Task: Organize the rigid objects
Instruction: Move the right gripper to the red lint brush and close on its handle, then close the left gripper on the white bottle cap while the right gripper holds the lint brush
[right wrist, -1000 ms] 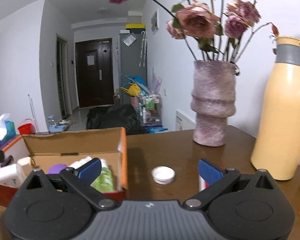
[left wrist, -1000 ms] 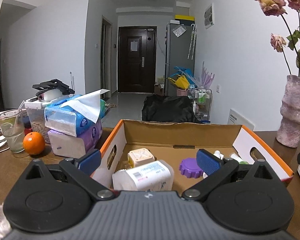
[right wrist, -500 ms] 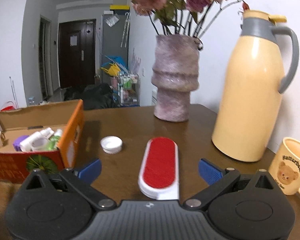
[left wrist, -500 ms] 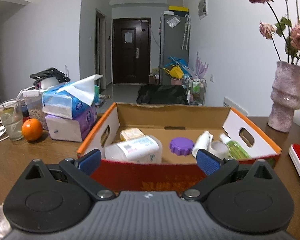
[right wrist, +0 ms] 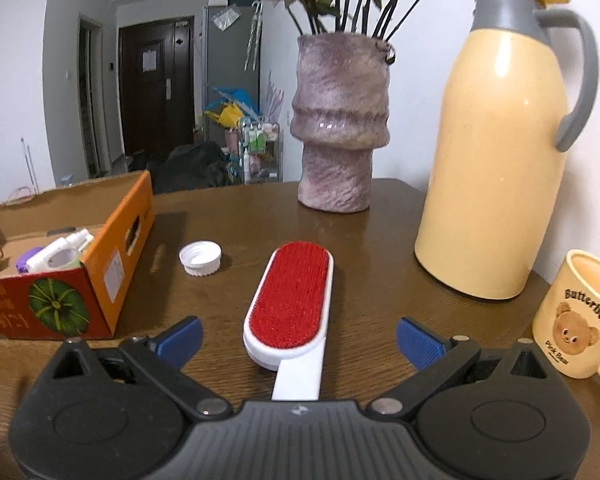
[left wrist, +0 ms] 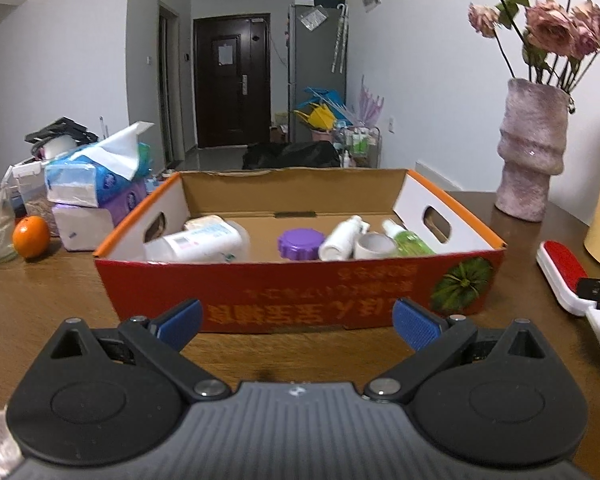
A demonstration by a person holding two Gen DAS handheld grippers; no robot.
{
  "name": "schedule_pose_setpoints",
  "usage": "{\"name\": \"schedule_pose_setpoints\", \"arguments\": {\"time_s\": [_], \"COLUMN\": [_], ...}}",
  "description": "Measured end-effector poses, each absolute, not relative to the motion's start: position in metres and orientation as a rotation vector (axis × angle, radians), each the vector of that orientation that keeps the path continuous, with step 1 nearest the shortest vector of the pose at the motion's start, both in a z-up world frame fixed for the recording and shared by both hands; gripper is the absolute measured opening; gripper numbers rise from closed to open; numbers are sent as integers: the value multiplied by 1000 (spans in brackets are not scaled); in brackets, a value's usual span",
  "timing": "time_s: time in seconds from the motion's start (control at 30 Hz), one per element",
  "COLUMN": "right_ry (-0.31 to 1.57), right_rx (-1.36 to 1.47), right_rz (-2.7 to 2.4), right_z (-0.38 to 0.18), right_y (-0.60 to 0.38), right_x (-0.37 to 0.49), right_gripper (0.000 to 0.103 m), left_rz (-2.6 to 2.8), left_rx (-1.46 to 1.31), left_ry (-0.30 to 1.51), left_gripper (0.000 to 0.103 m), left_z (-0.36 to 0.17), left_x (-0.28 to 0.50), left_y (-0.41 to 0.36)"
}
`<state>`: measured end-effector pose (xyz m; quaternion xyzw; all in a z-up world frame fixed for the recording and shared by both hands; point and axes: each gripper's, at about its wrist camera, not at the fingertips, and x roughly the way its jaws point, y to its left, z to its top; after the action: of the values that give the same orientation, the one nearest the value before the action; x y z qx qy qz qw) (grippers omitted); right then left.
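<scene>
Lint brush [right wrist: 290, 304]: red pad, white body, flat on the table [right wrist: 380, 240], straight ahead of my right claw [right wrist: 298, 340]; its handle end runs between my spread fingers and is hidden under the claw body. Right claw: wide, empty, level, low over the wood. White cap [right wrist: 200, 257]: ahead-left. Cardboard box [left wrist: 300, 288]: directly before my left claw [left wrist: 296, 320], near wall hiding the lower parts of its bottles. Left claw: wide, empty, level.

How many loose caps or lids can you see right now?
2: a purple lid inside the cardboard box, a white cap on the table beside it. Others may be hidden.
</scene>
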<state>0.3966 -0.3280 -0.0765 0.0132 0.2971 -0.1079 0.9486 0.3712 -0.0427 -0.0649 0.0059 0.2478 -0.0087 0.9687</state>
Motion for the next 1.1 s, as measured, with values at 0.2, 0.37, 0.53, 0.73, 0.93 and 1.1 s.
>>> {"name": "schedule_pose_setpoints", "arguments": {"time_s": [0.2,0.37,0.53,0.73,0.93,1.1], "right_ry": [685,746,710,594,541,519], "right_rx": [19,39,74,70,63,64], "right_rz": [-219,-171,-146,-121,-120,-132], "right_z": [-93,-100,-94,-74,-64,-60], "right_y": [-336,-339,-343,-348,-365,-387], "right_x": [435,457,449,424,402,389], "right_gripper": [86,59,55,55,55,55], "left_rz": [-29,-39,-55,-95,-135,-166], "left_rx": [12,14,14,20,14,17], "left_ry": [523,532,541,549,571,585], "left_gripper": [103,103,103,103,103,103], "left_z": [-70,-72,-72,-72,-73,-75], "left_x": [376,379,381,380,385,391], "left_y": [-62,-76,-89,-113,-138,-165]}}
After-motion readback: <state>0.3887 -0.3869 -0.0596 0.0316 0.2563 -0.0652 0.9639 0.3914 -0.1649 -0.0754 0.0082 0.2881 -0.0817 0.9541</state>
